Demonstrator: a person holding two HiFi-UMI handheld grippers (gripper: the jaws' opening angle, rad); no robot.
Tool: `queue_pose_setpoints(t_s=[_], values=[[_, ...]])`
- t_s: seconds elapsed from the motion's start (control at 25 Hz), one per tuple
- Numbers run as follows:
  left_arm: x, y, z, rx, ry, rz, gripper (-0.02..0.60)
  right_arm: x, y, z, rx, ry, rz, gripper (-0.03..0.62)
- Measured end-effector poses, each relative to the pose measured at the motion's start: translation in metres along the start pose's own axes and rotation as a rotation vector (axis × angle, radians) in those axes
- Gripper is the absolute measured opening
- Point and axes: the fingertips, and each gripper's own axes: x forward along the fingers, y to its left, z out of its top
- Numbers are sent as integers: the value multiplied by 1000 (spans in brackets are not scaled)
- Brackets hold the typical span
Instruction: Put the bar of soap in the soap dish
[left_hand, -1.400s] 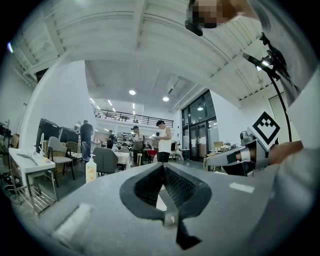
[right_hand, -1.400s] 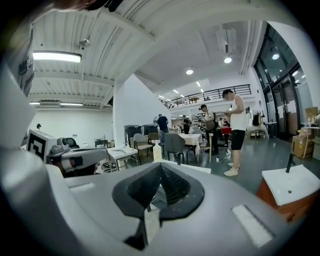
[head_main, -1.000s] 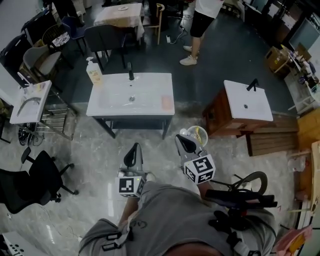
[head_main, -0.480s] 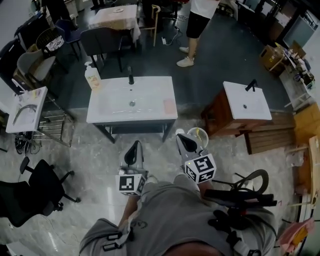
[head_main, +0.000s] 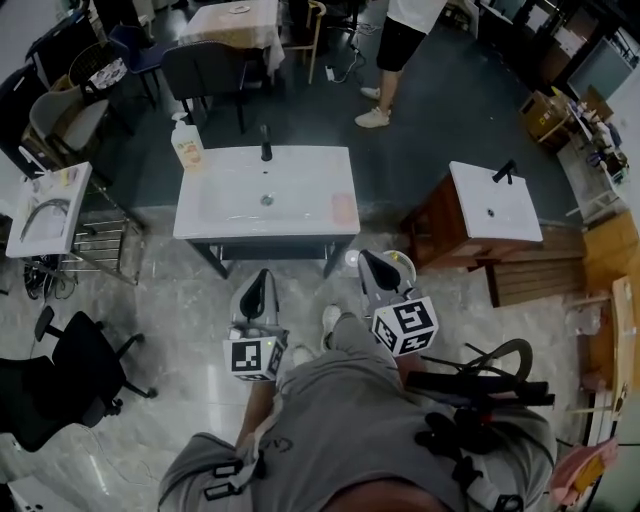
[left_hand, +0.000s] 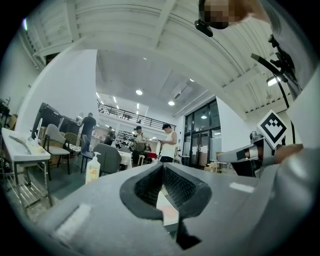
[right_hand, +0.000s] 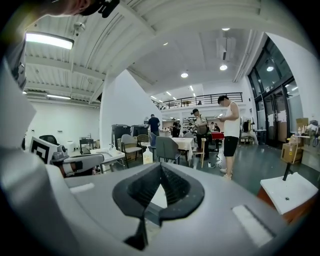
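A white sink basin on a dark stand lies ahead of me. On its right rim rests a pale pink rectangular item; whether it is the soap or the dish I cannot tell. My left gripper and right gripper hang side by side just short of the sink's front edge, both pointing at it. In the left gripper view the left gripper has its jaws together with nothing in them. The right gripper in its own view is likewise shut and holds nothing.
A soap dispenser and a black faucet stand at the sink's back. A second basin on a wooden cabinet is at the right, a small sink on a rack and an office chair at the left. A person stands beyond.
Both grippers have moved forward toward the sink's front edge, and a foot has stepped forward between them. Both stay shut.
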Motion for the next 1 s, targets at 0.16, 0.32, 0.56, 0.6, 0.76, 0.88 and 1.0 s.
queue_pose_setpoints(t_s=[0.16,0.32,0.56,0.6,0.76,0.88,1.0], values=[[0,20,1,5,15,32,0,23,0,1,7,0,10,3],[8,32,3,11,7,59,0,52,-7,3,5,7,25,3],[28,67,3,24,17,118,0,111,-13,11,28,-10,52,3],[32,74,2,29,23,128,0,121,-14,13,32,-16,57,3],[52,106,5,59,26,187,0,161,-20,20,39,-19,79,3],[73,123,4,65,35,217,0,190,-32,27,48,-18,94,3],[100,134,2,65,61,226,0,219,-44,39,51,-22,114,3]])
